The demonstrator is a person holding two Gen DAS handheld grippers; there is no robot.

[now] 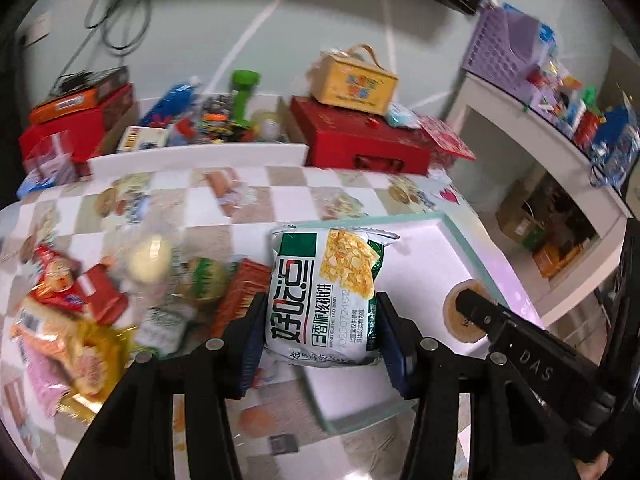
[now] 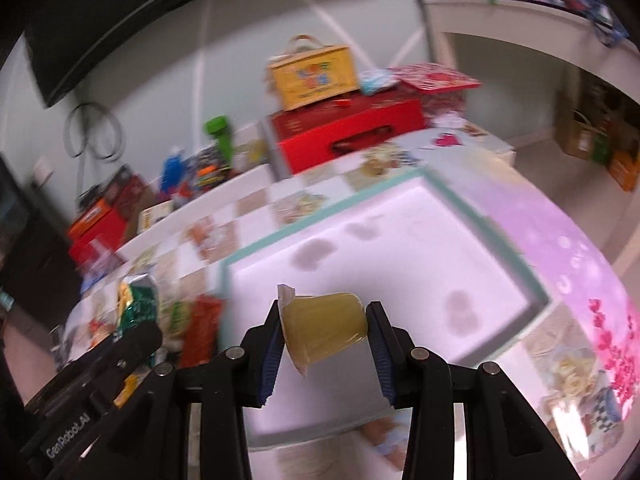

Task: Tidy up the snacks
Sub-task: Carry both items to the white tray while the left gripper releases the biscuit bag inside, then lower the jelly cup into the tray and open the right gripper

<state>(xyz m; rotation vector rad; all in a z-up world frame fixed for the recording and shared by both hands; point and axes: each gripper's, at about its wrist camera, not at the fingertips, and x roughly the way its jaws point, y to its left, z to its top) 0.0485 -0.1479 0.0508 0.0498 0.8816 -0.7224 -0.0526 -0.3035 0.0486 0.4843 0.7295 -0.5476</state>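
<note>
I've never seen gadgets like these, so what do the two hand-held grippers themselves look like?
Each is a black plastic frame with two angular fingers, round silver bolts at the joints and ribbed blue pads on the inner faces. The left gripper reads "GenRobot.AI" on its body, the right gripper "DAS". No cables or sleeves show.

The tray [image 1: 472,256] lies on the table [image 1: 248,204] at three o'clock of the snack pile [image 1: 100,312]. At twelve o'clock, behind both, boxes [image 1: 360,144] line the wall.
</note>
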